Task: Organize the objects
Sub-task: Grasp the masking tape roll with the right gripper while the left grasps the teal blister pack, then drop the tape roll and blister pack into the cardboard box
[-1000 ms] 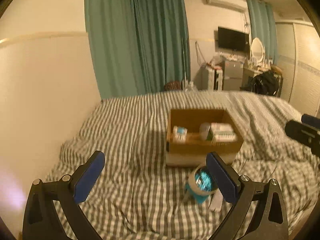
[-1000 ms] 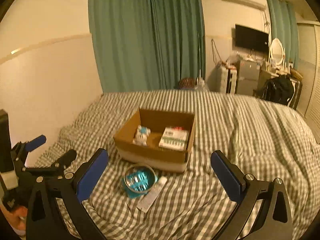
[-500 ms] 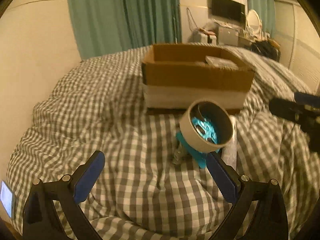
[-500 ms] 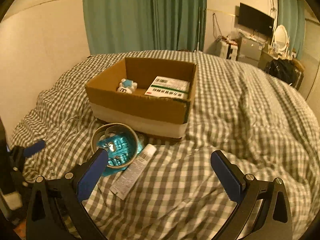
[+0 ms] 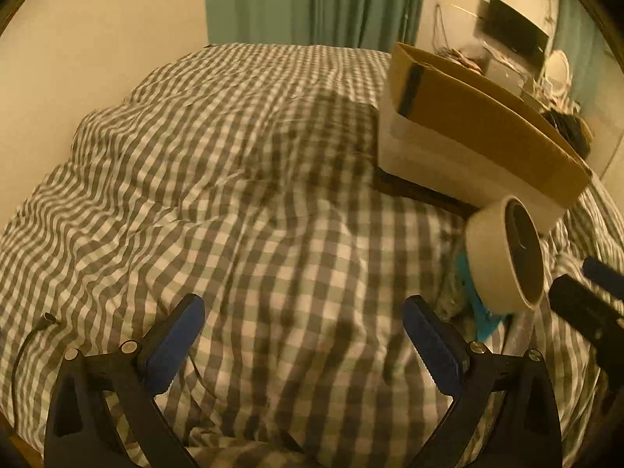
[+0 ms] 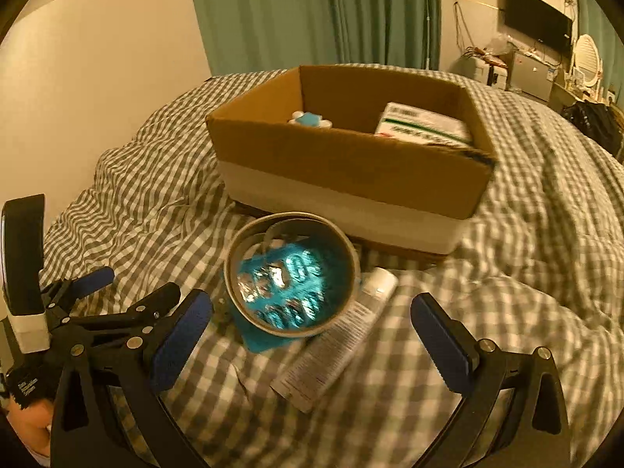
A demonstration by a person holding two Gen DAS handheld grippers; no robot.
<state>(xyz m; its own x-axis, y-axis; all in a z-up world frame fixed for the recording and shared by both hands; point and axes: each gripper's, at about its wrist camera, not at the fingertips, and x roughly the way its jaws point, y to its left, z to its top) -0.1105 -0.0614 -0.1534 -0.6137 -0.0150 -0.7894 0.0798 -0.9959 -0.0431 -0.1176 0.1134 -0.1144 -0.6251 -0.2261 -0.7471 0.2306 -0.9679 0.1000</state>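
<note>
Open brown cardboard box (image 6: 351, 163) sits on the grey-and-white checked bedcover (image 5: 234, 195), holding a white-and-green carton (image 6: 423, 126) and a small blue-and-white item (image 6: 310, 120). Just before it: beige tape roll (image 6: 290, 273) atop a teal blister pack (image 6: 280, 284), white tube (image 6: 339, 335) touching beside. Left gripper (image 5: 304, 343) and right gripper (image 6: 312, 335) both empty, jaws wide apart, low over the bedcover.

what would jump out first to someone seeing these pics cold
The open cardboard box on the checked bedspread, with a medicine packet inside. Just in front of it a tape roll lies over a shiny teal blister pack, a white tube beside it. Both claws, left and right, gape open, empty.
</note>
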